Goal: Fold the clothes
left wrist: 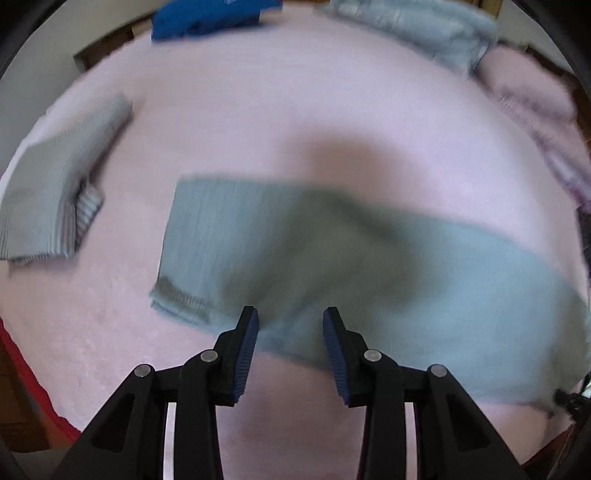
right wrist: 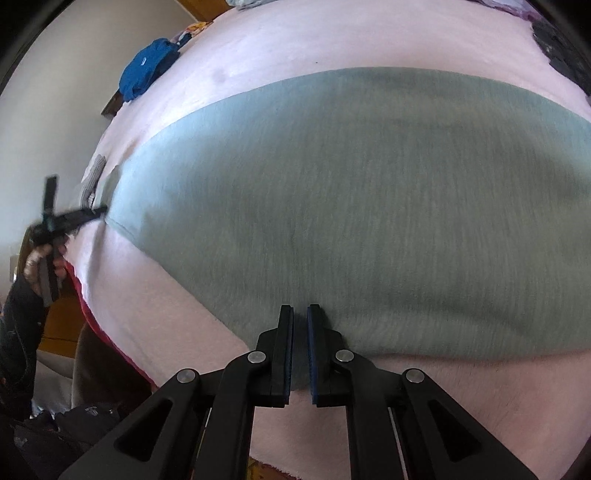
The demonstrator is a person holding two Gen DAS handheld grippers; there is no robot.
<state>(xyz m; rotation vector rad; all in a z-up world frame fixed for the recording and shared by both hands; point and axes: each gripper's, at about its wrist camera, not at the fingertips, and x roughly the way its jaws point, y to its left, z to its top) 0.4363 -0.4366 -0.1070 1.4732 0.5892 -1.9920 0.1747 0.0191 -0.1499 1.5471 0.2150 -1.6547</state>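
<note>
A grey-green garment (left wrist: 332,254) lies flat on the pink bedcover (left wrist: 258,122); it fills the right wrist view (right wrist: 351,206). My left gripper (left wrist: 291,317) is open and empty, just above the garment's near edge. It also shows in the right wrist view (right wrist: 99,211) at the garment's left corner. My right gripper (right wrist: 300,314) is shut on the garment's near edge, with cloth between the pads.
A folded grey ribbed garment (left wrist: 55,192) lies at the left. A blue garment (left wrist: 207,18) lies at the far edge. Light blue (left wrist: 417,29) and pink (left wrist: 532,103) cloth lie piled far right. A red edge (right wrist: 110,339) runs under the bedcover.
</note>
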